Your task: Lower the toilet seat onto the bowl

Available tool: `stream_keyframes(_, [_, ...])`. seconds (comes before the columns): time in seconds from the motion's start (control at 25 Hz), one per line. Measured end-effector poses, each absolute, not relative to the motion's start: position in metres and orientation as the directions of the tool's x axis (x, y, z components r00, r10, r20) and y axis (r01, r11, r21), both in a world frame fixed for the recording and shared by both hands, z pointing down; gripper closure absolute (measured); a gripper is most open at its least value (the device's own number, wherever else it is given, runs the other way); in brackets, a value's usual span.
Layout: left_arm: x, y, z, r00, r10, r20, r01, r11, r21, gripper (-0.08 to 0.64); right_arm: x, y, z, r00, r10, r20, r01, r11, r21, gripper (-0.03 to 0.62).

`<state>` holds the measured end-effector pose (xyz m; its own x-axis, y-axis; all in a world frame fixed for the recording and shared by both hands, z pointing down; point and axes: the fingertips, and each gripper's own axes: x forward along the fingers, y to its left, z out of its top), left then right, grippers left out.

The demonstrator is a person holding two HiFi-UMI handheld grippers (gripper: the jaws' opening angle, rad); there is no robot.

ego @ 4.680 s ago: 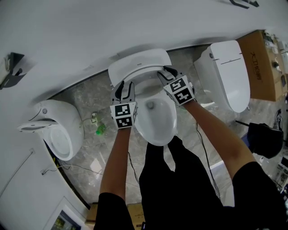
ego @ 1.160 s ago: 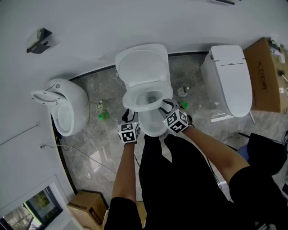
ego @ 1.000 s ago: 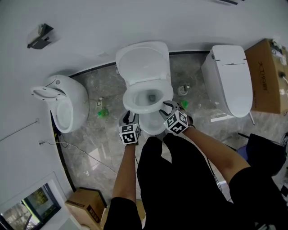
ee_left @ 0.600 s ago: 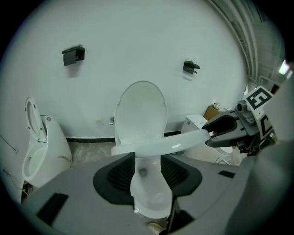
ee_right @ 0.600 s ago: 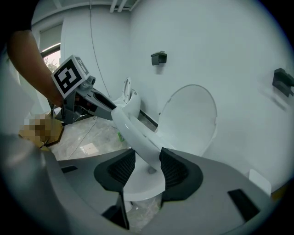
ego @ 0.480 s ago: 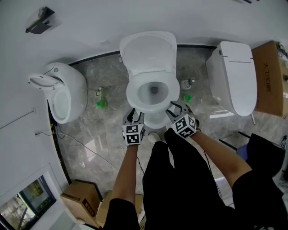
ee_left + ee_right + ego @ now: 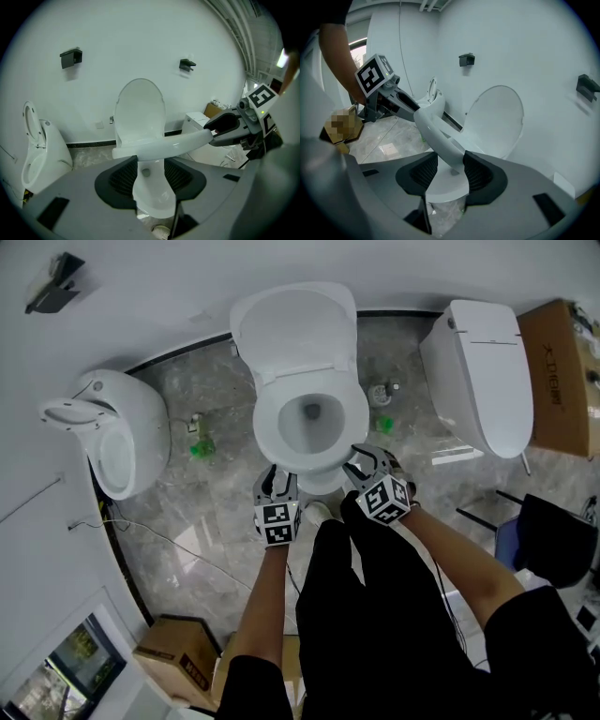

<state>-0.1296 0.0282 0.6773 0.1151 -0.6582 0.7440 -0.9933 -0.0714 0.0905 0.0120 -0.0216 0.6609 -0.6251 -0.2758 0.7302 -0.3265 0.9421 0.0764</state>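
Observation:
The white toilet seat (image 7: 265,432) hangs low and nearly level over the bowl (image 7: 323,432); the lid (image 7: 293,329) stands up against the wall. My left gripper (image 7: 277,482) is shut on the seat's front left. My right gripper (image 7: 364,463) is shut on its front right. In the left gripper view the seat (image 7: 159,146) crosses my left gripper (image 7: 151,164) and ends in the right gripper (image 7: 220,130), with the bowl showing below. In the right gripper view the seat (image 7: 440,136) runs between the pads of my right gripper (image 7: 451,164). Both pairs of jaws have just been opening slightly, with the seat between them.
A second white toilet (image 7: 112,437) stands at the left and a closed one (image 7: 483,371) at the right. Cardboard boxes (image 7: 562,371) (image 7: 178,652) sit at the right and lower left. A green item (image 7: 199,446) and cables lie on the marble floor.
The seat has swung down from upright against the lid to nearly level over the bowl. Both grippers came with it, down and toward the person.

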Motion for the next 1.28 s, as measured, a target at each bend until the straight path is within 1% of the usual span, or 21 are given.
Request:
stream_keyframes(0.48, [-0.120,0.056,0.706,0.141,-0.625,0.768,-0.990,-0.114,0.088,0.380,0.020,0.007,0.688,-0.604,-0.285,0.744,-0.321,0.942,0.100,0.399])
stream_keyframes(0.76, [-0.117,0.070,0.723,0.159,-0.592,0.790,-0.985,-0.152,0.084,0.376,0.023,0.021,0.702,-0.612,-0.239,0.754,-0.279,0.957,0.078,0.391])
stream_keyframes(1.28, [-0.111,0.090,0.754,0.175,-0.545,0.820,-0.976,-0.208,0.070,0.368,0.029,0.041,0.729,-0.585,-0.202,0.786,-0.243,0.968,0.068,0.382])
